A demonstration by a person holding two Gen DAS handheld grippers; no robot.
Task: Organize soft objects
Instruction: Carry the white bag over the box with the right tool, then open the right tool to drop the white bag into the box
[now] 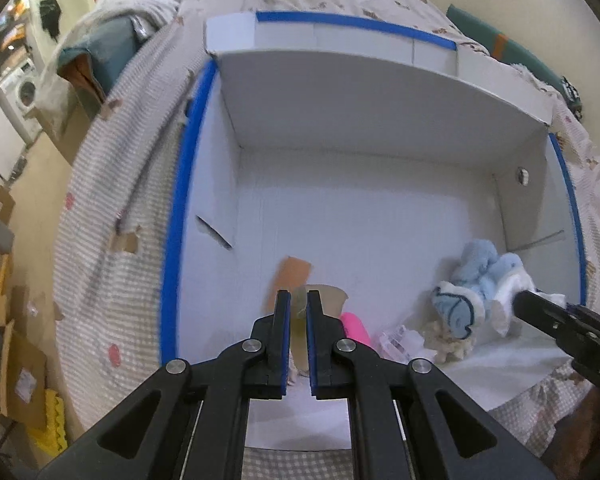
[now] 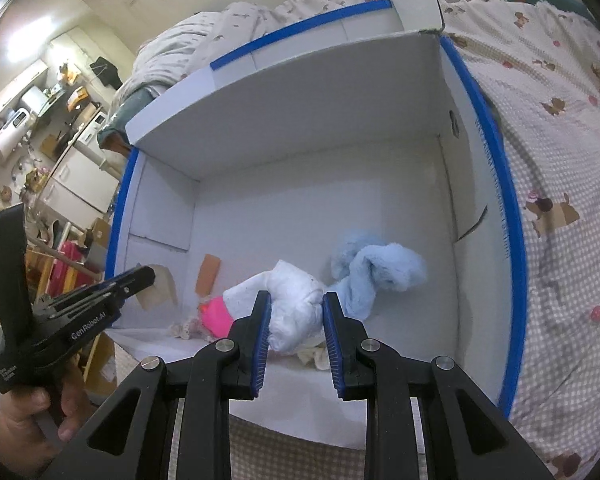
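Observation:
A white cardboard box [image 1: 340, 112] with blue tape on its rim lies open on a bed. My left gripper [image 1: 299, 300] is shut on a thin beige cloth piece [image 1: 328, 300], held just above the box floor. This gripper also shows at the left of the right wrist view [image 2: 140, 276], the beige piece [image 2: 160, 288] hanging from it. My right gripper [image 2: 296, 300] is shut on the white part of a blue-and-white plush toy [image 2: 380, 272]. In the left wrist view the plush toy [image 1: 480, 268] sits by the box's right wall, with the right gripper [image 1: 540, 308] on it.
A pink soft object [image 2: 216, 316] and a cream lacy item [image 1: 448, 344] lie near the box's front edge. A brown patch [image 2: 208, 274] is on the box floor. The checked bedspread [image 2: 560, 160] surrounds the box. A hand [image 2: 20, 420] holds the left gripper.

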